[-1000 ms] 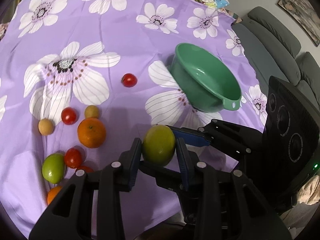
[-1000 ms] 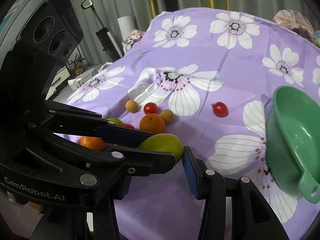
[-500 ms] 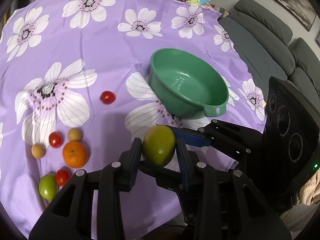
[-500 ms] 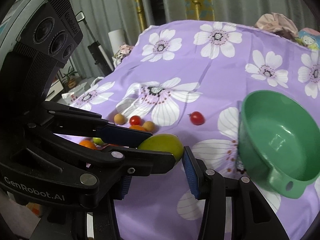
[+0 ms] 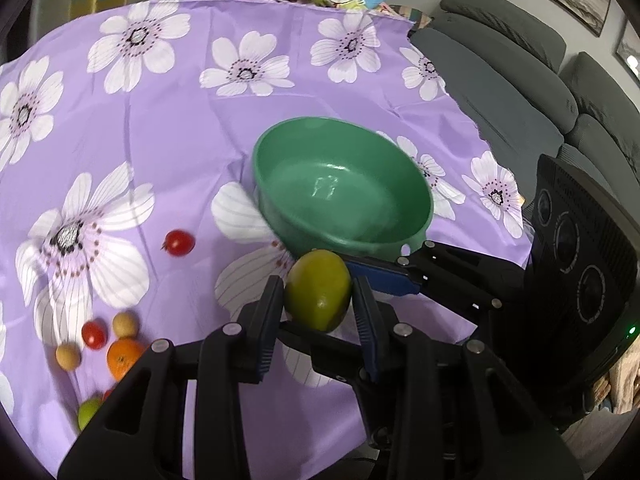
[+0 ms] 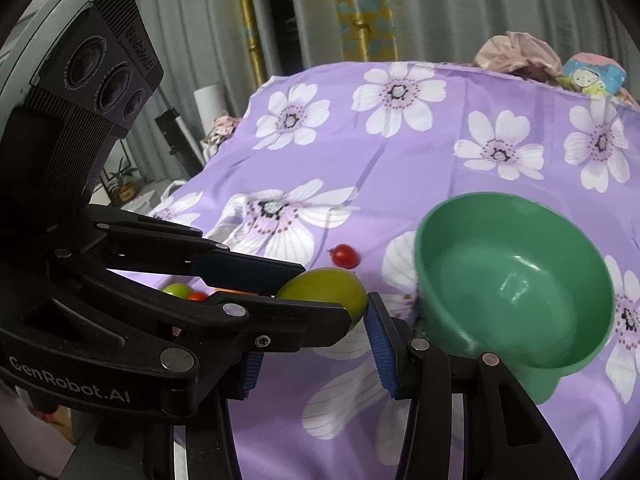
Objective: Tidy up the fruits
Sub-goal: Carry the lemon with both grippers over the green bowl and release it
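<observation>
A yellow-green fruit (image 5: 318, 300) hangs above the purple flowered tablecloth (image 5: 168, 128), just before the near rim of an empty green bowl (image 5: 340, 192). My left gripper (image 5: 318, 284) is shut on its sides. My right gripper (image 5: 344, 304) comes in from the right, one blue pad behind the fruit and one finger under it. In the right wrist view the fruit (image 6: 324, 292) sits by the bowl (image 6: 512, 280). There my right gripper (image 6: 314, 312) has its right pad against the fruit's end. Its left pad is hidden behind the left gripper (image 6: 320, 292).
A lone cherry tomato (image 5: 179, 242) lies left of the bowl. Lower left lie an orange (image 5: 124, 356), another tomato (image 5: 94, 335), two small tan fruits (image 5: 125, 324) and a green fruit (image 5: 89, 410). A grey sofa (image 5: 520, 80) stands past the table's right edge.
Both grippers have carried the fruit together to the right and up, toward the bowl. The bowl now lies straight ahead, and the fruit cluster has slid to the lower left.
</observation>
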Available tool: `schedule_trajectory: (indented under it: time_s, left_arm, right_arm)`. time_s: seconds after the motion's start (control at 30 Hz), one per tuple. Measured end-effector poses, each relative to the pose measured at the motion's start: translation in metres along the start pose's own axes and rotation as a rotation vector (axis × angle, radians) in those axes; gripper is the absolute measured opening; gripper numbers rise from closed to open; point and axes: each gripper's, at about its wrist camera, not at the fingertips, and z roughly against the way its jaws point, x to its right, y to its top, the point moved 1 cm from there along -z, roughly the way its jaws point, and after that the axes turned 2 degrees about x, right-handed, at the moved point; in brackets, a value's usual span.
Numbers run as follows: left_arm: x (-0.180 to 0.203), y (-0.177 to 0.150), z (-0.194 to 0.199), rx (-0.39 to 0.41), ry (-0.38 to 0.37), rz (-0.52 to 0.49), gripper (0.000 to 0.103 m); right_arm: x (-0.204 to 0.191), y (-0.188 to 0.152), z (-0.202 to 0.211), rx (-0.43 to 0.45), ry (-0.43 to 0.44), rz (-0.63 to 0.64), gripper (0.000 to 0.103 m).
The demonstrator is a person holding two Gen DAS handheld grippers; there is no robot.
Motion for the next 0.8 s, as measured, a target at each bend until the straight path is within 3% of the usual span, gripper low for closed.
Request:
schedule_trajectory:
  time_s: [0.33, 0.8]
  left_arm:
    - [0.016, 0.032, -0.021, 0.023, -0.044, -0.065, 0.035]
    - [0.02, 0.062, -0.068, 0.005, -0.087, -0.081, 0.035]
  right_arm:
    - [0.031, 0.01, 0.009, 0.044, -0.078, -0.017, 0.049]
    - [0.081, 0.017, -0.008, 0.025, -0.15, -0.052, 0.049]
